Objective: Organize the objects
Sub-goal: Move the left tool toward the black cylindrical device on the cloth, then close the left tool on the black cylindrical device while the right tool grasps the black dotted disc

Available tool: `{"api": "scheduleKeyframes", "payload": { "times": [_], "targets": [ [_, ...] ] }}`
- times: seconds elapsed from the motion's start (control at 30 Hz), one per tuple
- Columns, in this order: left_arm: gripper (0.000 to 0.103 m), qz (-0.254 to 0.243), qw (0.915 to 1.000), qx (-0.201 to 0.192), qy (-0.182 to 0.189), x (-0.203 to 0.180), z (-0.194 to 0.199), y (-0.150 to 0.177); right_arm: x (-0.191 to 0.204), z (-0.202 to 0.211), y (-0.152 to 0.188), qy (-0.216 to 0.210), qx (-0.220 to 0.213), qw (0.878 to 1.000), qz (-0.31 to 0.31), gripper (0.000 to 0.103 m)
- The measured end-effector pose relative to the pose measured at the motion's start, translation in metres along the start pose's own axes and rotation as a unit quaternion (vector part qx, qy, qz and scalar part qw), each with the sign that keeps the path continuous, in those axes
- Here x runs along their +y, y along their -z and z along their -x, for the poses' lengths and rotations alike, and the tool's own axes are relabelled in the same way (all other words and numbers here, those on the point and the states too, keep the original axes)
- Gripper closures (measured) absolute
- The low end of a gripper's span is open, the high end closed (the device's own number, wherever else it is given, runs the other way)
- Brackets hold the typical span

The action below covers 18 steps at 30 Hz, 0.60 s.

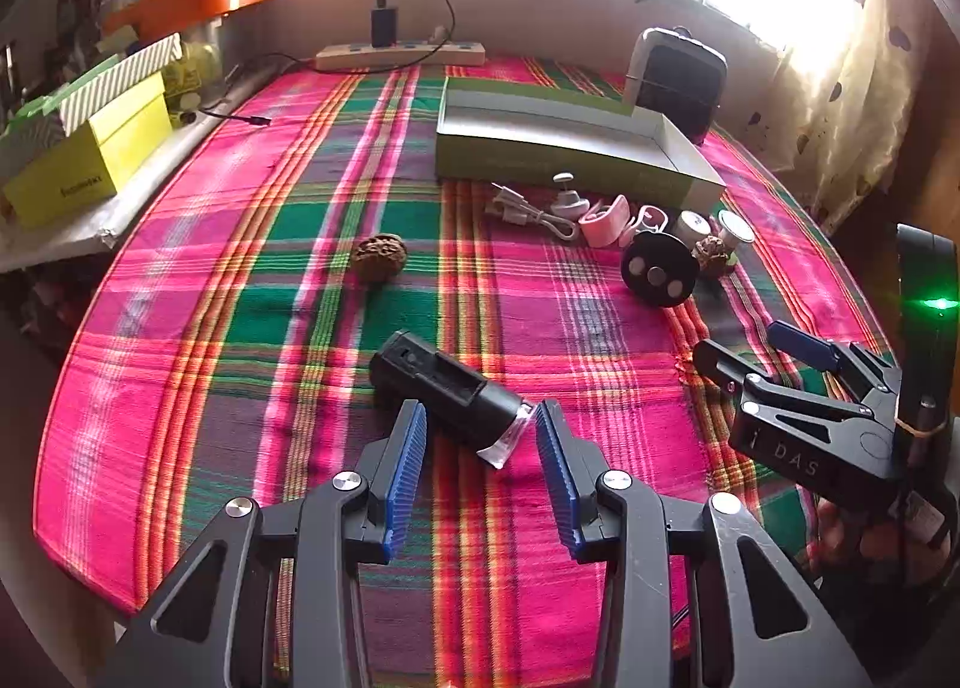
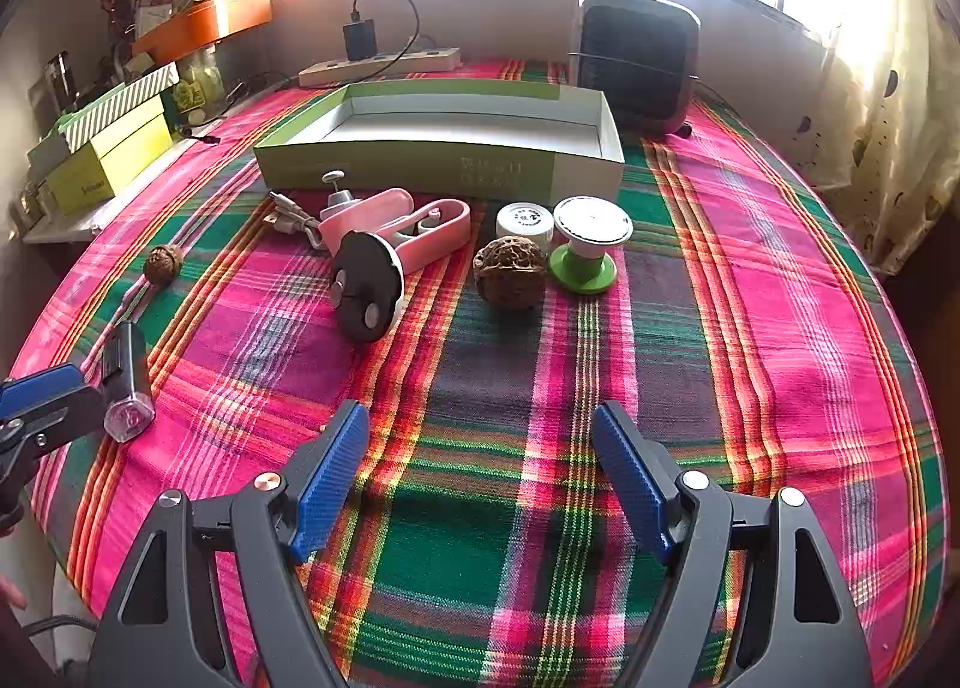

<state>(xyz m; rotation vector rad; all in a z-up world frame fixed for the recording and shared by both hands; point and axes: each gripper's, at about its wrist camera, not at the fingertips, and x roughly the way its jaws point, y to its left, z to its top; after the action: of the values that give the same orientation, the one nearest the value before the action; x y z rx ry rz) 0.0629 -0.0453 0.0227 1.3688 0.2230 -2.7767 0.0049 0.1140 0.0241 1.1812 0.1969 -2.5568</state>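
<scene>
Taking the open green box (image 2: 444, 165) at the back of the plaid bench (image 2: 750, 328) as landmark: far to its left-front lies a walnut (image 2: 162, 263), and nearer still the black cylinder (image 1: 447, 388), its clear tip between the spread, empty left claw (image 1: 481, 451). Directly before the box sit the pink tools (image 2: 420, 229), a second walnut (image 2: 509, 269) and a green-based spool (image 2: 588, 244). The right claw (image 2: 480, 472) hovers wide open, holding nothing.

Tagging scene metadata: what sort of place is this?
Probably a home room, a table by a window. Signs: the plaid tablecloth, a power strip with a charger plugged in against the wall, and a patterned curtain at the right.
</scene>
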Motion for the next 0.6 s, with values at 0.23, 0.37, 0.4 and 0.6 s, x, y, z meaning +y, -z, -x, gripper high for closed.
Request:
{"api": "scheduleKeyframes", "payload": {
  "times": [0.23,0.37,0.4,0.6],
  "targets": [
    [0.066,-0.007,0.9998,0.007,-0.017,-0.009,-0.006,-0.004,0.0,0.0,0.0,-0.002,0.001,1.0,0.003,0.026],
    [0.066,-0.007,0.9994,0.021,-0.025,-0.005,-0.008,0.002,0.0,-0.001,-0.001,-0.003,0.001,1.0,0.005,0.026],
    [0.066,-0.006,0.9994,0.023,-0.026,-0.004,-0.009,0.004,0.001,-0.001,-0.001,-0.004,0.001,1.0,0.006,0.026],
    [0.066,0.002,0.999,0.029,-0.034,0.006,-0.012,0.007,0.003,-0.002,-0.002,-0.009,0.0,1.0,0.011,0.026]
  ]
}}
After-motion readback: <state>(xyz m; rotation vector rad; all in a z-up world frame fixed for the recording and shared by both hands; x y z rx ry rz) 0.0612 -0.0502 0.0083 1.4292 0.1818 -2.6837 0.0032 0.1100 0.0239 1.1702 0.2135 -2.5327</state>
